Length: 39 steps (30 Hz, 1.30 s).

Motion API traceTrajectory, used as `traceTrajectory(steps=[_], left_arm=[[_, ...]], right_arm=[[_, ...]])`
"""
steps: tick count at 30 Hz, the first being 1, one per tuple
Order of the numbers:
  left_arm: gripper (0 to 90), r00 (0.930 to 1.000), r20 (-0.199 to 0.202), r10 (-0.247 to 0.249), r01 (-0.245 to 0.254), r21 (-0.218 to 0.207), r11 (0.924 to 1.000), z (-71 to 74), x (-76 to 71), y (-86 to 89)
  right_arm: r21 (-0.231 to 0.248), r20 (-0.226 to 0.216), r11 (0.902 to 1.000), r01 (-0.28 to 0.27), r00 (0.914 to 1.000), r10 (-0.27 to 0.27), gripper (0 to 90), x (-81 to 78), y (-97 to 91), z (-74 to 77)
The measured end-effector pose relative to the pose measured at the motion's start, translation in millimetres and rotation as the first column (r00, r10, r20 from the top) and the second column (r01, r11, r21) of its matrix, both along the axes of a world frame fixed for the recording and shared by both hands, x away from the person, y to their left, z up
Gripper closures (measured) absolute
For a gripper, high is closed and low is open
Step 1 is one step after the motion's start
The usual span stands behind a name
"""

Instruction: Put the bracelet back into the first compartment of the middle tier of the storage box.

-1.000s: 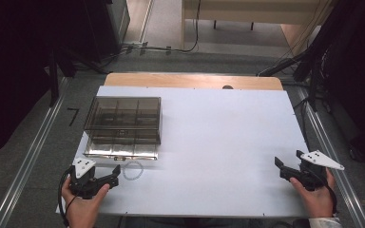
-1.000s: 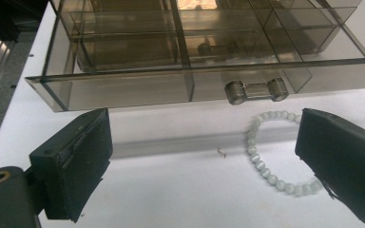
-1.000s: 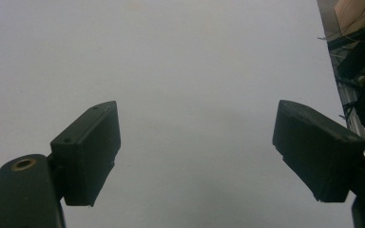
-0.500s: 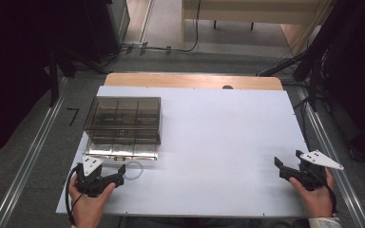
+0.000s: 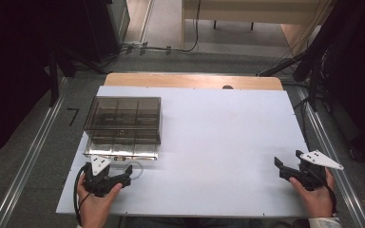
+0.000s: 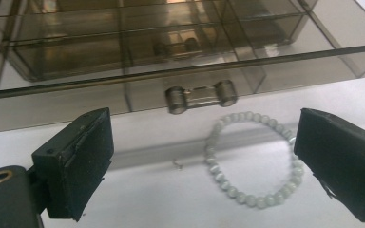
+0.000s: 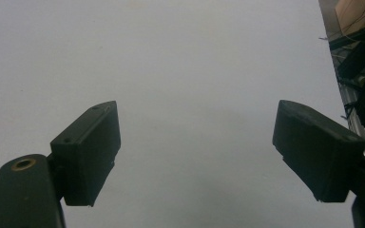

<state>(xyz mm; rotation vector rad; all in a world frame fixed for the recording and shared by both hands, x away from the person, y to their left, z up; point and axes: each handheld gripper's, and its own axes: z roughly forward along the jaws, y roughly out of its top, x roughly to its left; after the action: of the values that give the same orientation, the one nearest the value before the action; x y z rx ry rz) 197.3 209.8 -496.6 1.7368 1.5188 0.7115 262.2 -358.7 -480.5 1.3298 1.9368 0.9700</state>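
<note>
From the high view, the left claw [image 5: 123, 175] sat at the bench's [image 5: 218, 142] seven o'clock, the right claw [image 5: 285, 170] at four, both spread. In the left gripper view, the bead bracelet [image 6: 254, 159] lay before the organizer box [image 6: 171, 57]: light, floppy, slippery; pinch one side.

The table [image 5: 218, 142] has a white top, and a strip of bare pale wood [image 5: 190, 80] shows along its far edge, with a small dark notch [image 5: 227, 87] at the seam. Grey floor [image 5: 38, 156] surrounds it. A metal rail [image 5: 28, 161] runs along the floor on the left and another [image 5: 335, 156] on the right. Black cables [image 5: 161, 47] trail across the floor beyond the table, near a light wooden piece of furniture [image 5: 252, 9].
</note>
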Motion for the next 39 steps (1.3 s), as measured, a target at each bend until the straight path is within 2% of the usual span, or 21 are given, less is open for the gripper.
traceTrajectory(steps=[10, 26, 29, 39], left_arm=[[10.5, 0.9999, -0.010, 0.007, -0.007, 0.008, 0.9999, -1.7, 1.6, -2.6], [22.1, 0.9970, -0.077, 0.005, -0.002, 0.037, 0.9993, -8.5, 6.7, -4.1], [23.0, 0.9960, -0.089, -0.003, 0.005, 0.028, 0.9996, -10.6, 8.2, -4.1], [35.1, 0.9940, -0.109, -0.001, 0.008, 0.062, 0.9981, -13.9, 10.2, -4.4]], right_arm=[[0.004, -0.006, 1.0000, 0.001, 1.0000, -0.001, 14.8, 0.2, 0.4, -0.2], [0.001, -0.008, 1.0000, 0.000, 1.0000, 0.000, 14.5, 0.5, 0.5, -0.4], [0.001, -0.011, 1.0000, 0.003, 0.9999, -0.003, 14.5, 0.5, 0.1, -0.4], [0.001, -0.013, 1.0000, 0.005, 0.9999, -0.005, 14.4, 0.5, 0.3, -0.5]])
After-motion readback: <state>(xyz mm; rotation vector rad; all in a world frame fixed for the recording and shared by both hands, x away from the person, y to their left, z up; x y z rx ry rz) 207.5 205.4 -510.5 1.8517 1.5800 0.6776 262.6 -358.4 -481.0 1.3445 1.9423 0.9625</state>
